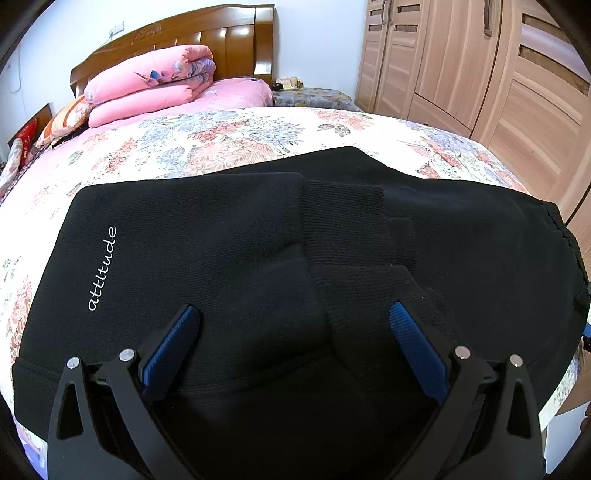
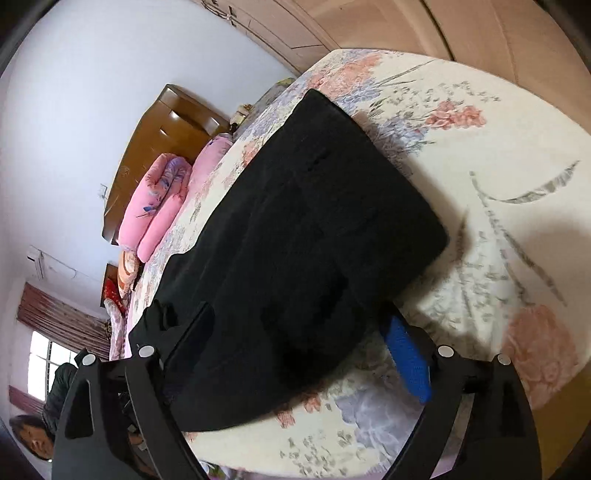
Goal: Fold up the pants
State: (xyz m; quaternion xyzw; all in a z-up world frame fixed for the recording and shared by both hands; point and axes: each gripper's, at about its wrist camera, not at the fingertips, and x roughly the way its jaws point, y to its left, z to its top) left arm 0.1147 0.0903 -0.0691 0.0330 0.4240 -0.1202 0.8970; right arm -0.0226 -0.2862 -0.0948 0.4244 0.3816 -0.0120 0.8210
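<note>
- Here, black knit pants lie folded on a floral bedspread, the fabric doubled over itself so that ribbed cuffs rest on top near the middle of the bundle.
- White script reading "attitude" runs along the left part of the cloth in the left wrist view.
- The left gripper hovers low over the pants with its jaws spread wide; both blue pads are bare, and nothing is caught between them.
- Whether the left fingertips touch the cloth cannot be told.
- In the right wrist view the same pants stretch as a long dark slab across the bedspread, the near edge reaching down between the fingers.
- The right gripper also stands wide apart: one finger sits over the black fabric, the other, with its blue pad showing, lies just beside the pants' edge above the floral sheet. It clasps nothing.
- At the head of the bed a rolled pink quilt rests against a wooden headboard, with a pink pillow beside it.
- A pale wooden wardrobe stands to the right of the bed.
- A person in dark clothing is partly visible at the lower left edge of the right wrist view, near a window.
</note>
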